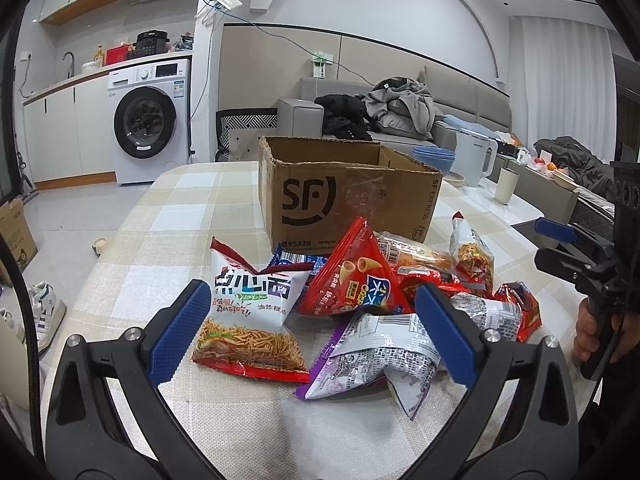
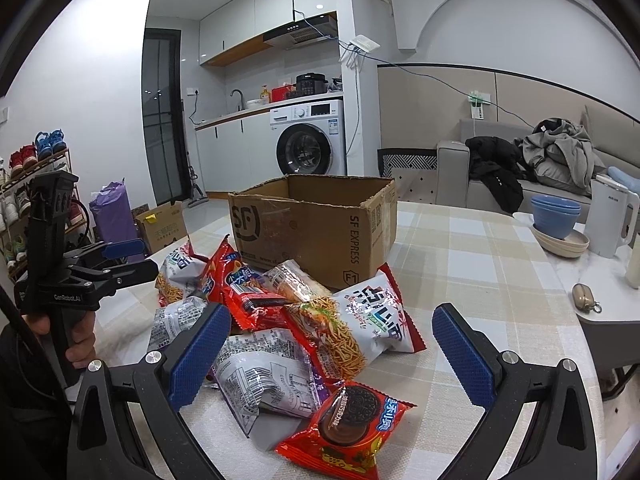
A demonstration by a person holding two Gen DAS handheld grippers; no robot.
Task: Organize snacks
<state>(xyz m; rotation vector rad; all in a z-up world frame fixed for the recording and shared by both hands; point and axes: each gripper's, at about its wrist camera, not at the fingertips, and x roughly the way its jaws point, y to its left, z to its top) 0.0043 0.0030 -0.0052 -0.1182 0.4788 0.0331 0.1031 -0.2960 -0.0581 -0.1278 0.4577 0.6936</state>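
A pile of snack bags lies on the checked tablecloth in front of an open cardboard SF box, also in the right wrist view. In the left wrist view my left gripper is open and empty, just above a white noodle-snack bag, a red cone-snack bag and a silver-purple bag. In the right wrist view my right gripper is open and empty over a silver-purple bag, a noodle-snack bag and a red cookie packet. Each gripper shows in the other's view, the right one and the left one.
Stacked blue bowls, a white kettle and a small brass object stand at the table's right. A beige cup stands behind. A sofa with clothes lies beyond. A shoe rack and a floor box are at left.
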